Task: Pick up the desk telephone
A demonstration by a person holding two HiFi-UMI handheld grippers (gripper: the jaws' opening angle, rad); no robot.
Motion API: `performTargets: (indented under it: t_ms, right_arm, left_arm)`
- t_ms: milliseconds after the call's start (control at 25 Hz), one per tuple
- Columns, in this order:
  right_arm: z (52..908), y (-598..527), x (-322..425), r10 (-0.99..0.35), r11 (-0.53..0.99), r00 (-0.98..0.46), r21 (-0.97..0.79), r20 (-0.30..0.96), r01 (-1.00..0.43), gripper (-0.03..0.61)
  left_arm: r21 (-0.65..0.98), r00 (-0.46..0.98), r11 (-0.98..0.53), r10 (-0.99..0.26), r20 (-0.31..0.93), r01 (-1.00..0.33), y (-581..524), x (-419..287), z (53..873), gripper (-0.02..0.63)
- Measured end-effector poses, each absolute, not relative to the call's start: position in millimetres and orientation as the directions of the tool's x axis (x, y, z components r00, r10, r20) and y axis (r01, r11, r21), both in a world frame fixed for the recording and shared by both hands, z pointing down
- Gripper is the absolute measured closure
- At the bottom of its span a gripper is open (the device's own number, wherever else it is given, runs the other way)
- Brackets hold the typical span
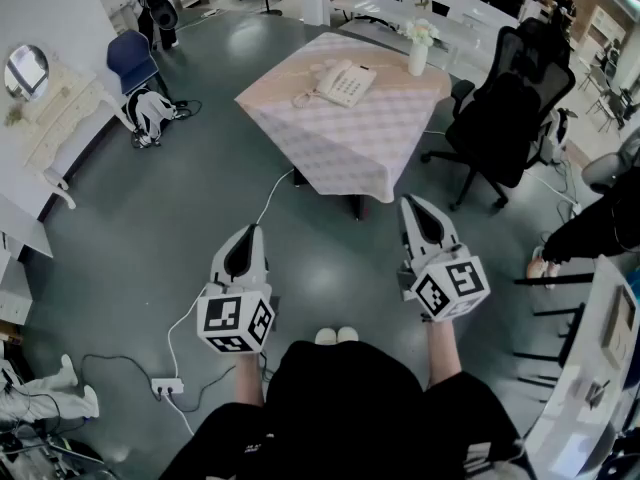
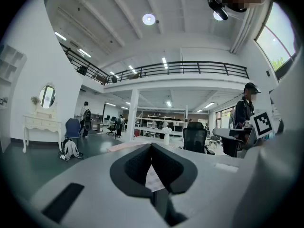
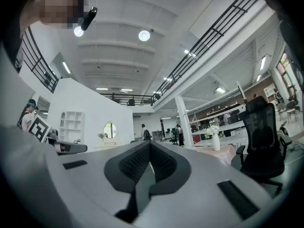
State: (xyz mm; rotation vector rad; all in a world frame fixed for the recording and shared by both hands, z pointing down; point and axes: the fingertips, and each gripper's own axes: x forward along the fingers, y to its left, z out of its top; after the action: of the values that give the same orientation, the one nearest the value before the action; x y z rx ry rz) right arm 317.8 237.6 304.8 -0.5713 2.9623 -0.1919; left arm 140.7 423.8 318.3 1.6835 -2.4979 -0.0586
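A white desk telephone (image 1: 343, 82) with a coiled cord lies on a table with a pink checked cloth (image 1: 345, 133), far ahead of me in the head view. My left gripper (image 1: 252, 230) and my right gripper (image 1: 412, 203) are held level over the floor, well short of the table, both shut with nothing between the jaws. In the left gripper view the shut left gripper (image 2: 151, 146) points toward the table (image 2: 124, 146), seen low and distant. The right gripper view shows the shut right gripper (image 3: 150, 144) with the table's edge (image 3: 222, 152) off to the right.
A white vase of flowers (image 1: 419, 50) stands on the table's far corner. A black office chair (image 1: 508, 118) is right of the table. A white cable (image 1: 270, 198) runs across the floor to a power strip (image 1: 166, 386). A blue chair (image 1: 131, 60) and a bag (image 1: 150, 113) sit at left.
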Motion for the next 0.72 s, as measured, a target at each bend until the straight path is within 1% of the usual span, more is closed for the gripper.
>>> performTargets:
  t_ms: [400,720]
  right_arm:
    - [306,221,329,-0.378,0.919,-0.921,-0.162,-0.097,-0.36,0.586]
    - [318,202,333,-0.368,0.919,-0.925,-0.187,-0.096,-0.346,0.586]
  left_arm:
    - [0.102,-0.378,0.386,-0.922,0.088,-0.917,412,152,318,0.615]
    - [0.131,-0.401,0.411,-0.911,0.097,-0.902,399,158,327,0.615]
